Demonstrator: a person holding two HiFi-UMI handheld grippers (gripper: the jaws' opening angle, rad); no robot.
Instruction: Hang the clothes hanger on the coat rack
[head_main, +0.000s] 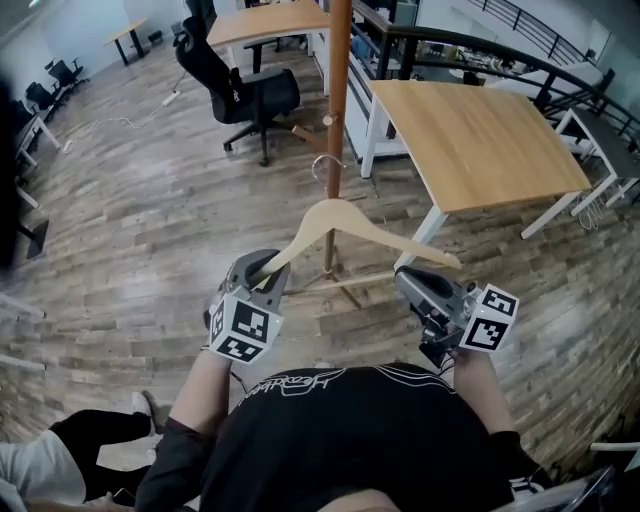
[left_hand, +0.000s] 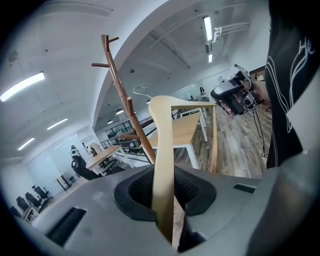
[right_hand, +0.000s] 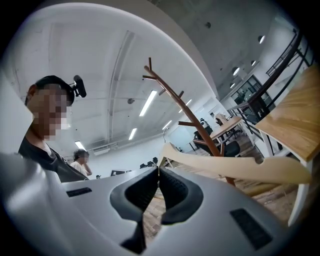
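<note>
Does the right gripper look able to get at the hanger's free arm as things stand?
Probably yes. The hanger, held at its other end by the left gripper, passes close by the right gripper with nothing between; its shut jaws would need to open first.

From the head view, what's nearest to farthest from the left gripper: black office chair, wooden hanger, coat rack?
1. wooden hanger, clamped in the left gripper.
2. coat rack, just ahead, centre.
3. black office chair, beyond the rack, upper left.
</note>
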